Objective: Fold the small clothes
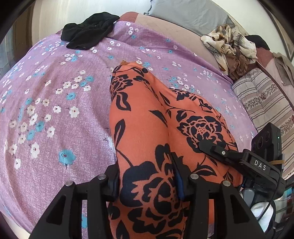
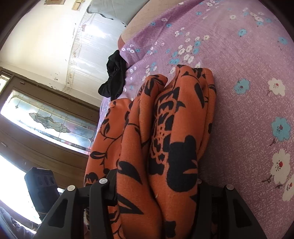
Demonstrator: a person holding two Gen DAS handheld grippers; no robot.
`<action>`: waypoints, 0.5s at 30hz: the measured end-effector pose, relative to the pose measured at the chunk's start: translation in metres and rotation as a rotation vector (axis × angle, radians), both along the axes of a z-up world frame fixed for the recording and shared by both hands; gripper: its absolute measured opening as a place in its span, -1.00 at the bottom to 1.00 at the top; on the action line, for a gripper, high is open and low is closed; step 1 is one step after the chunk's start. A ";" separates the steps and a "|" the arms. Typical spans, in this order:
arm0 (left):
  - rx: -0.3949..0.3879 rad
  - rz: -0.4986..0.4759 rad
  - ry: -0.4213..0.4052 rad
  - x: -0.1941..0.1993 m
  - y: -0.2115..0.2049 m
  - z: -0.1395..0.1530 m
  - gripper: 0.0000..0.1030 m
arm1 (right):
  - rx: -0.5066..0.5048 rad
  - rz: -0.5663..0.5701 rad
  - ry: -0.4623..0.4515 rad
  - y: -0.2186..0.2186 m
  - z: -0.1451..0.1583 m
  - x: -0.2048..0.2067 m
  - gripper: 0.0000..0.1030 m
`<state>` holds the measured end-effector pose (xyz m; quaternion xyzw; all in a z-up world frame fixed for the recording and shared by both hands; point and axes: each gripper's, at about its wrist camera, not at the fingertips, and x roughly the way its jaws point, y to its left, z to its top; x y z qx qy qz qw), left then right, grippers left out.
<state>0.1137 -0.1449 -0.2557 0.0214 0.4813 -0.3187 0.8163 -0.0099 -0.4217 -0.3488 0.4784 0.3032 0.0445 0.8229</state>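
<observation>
Two grippers clamp one orange garment printed with black flowers; the left gripper has a thick bunched fold of that cloth wedged between its black fingers, the pads pressing it from both sides; the right gripper grips a second bundle of the same fabric, several layers packed between its jaws. In the left wrist view the right gripper's finger lies across the garment's near right side, its body marked with white letters (D A S). The garment runs away from the left gripper as a long doubled strip, its far end resting on a purple bedsheet scattered with white and blue blossoms; in the right wrist view its folds stand up in ridges beside the sheet. A crumpled black garment sits at the sheet's far edge, well apart from the orange one; a cream and brown patterned cloth is heaped at the right, beside a striped cushion; a grey pillow lies beyond. A wooden door with leaded glass fills the left of the right wrist view.
</observation>
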 end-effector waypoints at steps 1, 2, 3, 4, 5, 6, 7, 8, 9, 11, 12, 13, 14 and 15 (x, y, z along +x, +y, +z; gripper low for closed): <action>0.004 0.007 0.001 0.000 0.000 -0.002 0.07 | 0.001 0.002 0.001 -0.001 -0.001 0.001 -0.01; 0.008 0.013 0.001 0.001 0.000 -0.003 0.09 | -0.003 0.005 0.003 0.001 -0.001 0.001 -0.01; 0.012 0.016 -0.001 0.001 -0.001 -0.004 0.14 | -0.013 0.006 0.008 0.002 0.000 0.005 -0.01; 0.016 0.017 -0.006 0.001 -0.001 -0.006 0.18 | -0.024 0.006 0.010 0.002 0.000 0.004 0.01; 0.030 0.020 -0.012 0.001 -0.001 -0.009 0.29 | -0.031 0.005 0.010 0.003 0.001 0.005 0.04; 0.044 0.032 -0.020 0.001 -0.001 -0.010 0.43 | -0.037 0.007 0.012 0.005 0.002 0.006 0.07; 0.048 0.044 -0.026 0.000 0.000 -0.011 0.49 | -0.048 0.009 0.017 0.007 0.003 0.006 0.09; 0.049 0.050 -0.027 0.000 0.001 -0.011 0.51 | -0.061 0.010 0.026 0.008 0.005 0.006 0.11; 0.053 0.055 -0.025 0.000 0.002 -0.010 0.52 | -0.070 0.009 0.037 0.009 0.007 0.006 0.15; 0.066 0.063 -0.032 -0.005 0.005 -0.005 0.53 | -0.087 0.001 0.062 0.010 0.012 0.001 0.22; 0.078 0.064 -0.045 -0.010 0.007 -0.001 0.53 | -0.096 -0.008 0.071 0.010 0.015 0.000 0.27; 0.091 0.064 -0.061 -0.015 0.010 0.003 0.55 | -0.106 -0.017 0.076 0.009 0.019 -0.004 0.30; 0.107 0.065 -0.077 -0.020 0.012 0.006 0.56 | -0.121 -0.029 0.079 0.008 0.024 -0.008 0.30; 0.119 0.066 -0.090 -0.024 0.015 0.010 0.58 | -0.142 -0.045 0.082 0.007 0.030 -0.012 0.30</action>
